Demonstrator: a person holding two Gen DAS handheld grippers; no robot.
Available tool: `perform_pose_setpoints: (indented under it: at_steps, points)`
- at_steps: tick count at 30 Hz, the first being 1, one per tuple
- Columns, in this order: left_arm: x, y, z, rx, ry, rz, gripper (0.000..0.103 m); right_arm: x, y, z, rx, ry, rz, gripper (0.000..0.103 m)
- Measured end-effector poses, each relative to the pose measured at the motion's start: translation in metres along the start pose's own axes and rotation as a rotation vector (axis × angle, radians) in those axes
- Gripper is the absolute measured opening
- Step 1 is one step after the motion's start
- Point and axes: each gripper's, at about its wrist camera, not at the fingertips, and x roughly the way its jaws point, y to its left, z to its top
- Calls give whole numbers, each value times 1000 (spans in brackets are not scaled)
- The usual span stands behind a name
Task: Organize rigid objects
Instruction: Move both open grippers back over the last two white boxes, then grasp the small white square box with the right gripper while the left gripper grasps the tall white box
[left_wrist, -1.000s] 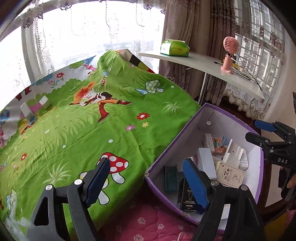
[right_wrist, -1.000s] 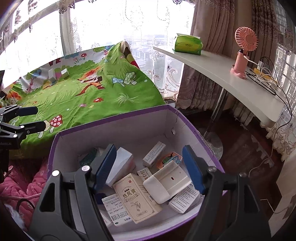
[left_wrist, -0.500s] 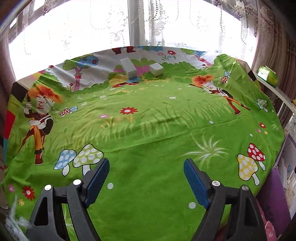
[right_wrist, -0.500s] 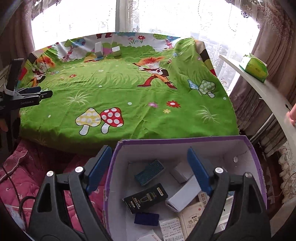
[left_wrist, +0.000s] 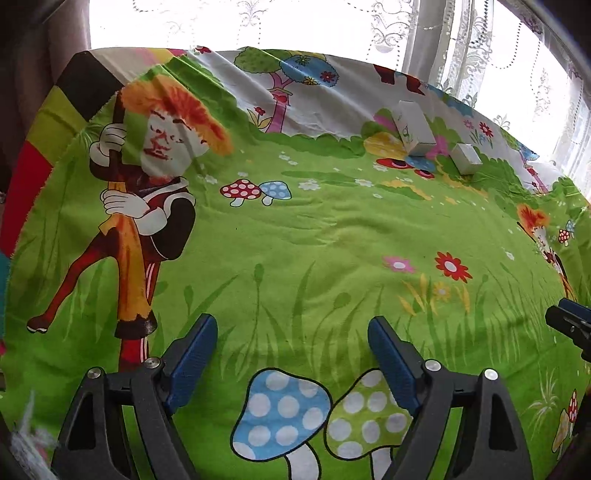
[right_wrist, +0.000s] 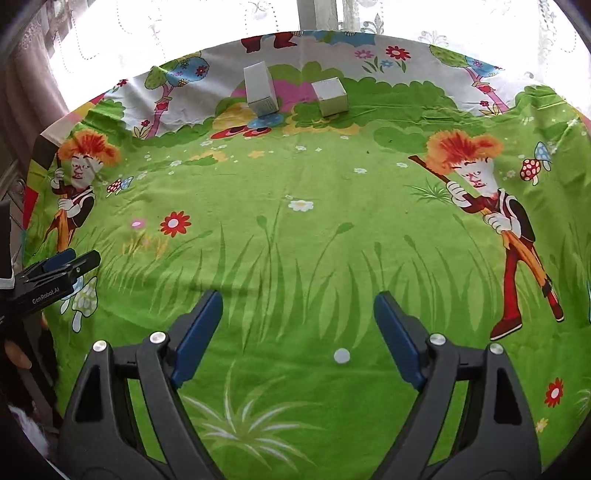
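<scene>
Left gripper (left_wrist: 291, 343) low over the green sheet (left_wrist: 332, 236), jaws wide, holding nothing. Right gripper (right_wrist: 297, 325) likewise over the sheet, jaws wide and bare. Two white boxes at the far edge near the curtain: tall box (right_wrist: 260, 86) standing tilted, small box (right_wrist: 330, 96) just beside it on its right, apart. Same pair up right in the left view: tall box (left_wrist: 413, 127), small box (left_wrist: 466, 158). Both well apart from either gripper. Printed mushrooms between the left jaws.
</scene>
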Motion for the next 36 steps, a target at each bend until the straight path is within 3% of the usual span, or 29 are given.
perform_pose_setpoints:
  at_steps: [5,12,21,31,32,33,34,36]
  points:
    - [7,-13,0,54,29,60,103,37,-1,34,-31,16,-66,86]
    - [9,-6,0,26,35,45,103,87,-11,104,-12,-25,-115,86]
    - [9,-7,0,27,35,46,103,150,-27,182,-2,-11,-187,86]
    - [9,-6,1,27,35,47,103,175,-34,212,-64,-30,-201,89]
    - [9,-6,0,27,35,47,103,175,-33,212,-83,-30,-179,86]
    - [9,-6,0,27,35,46,103,173,-31,211,-108,-36,-152,77]
    - [9,-6,0,27,35,46,103,170,-29,209,-140,-42,-146,42]
    - [9,-6,0,27,35,47,103,161,-23,204,-176,-26,-133,44]
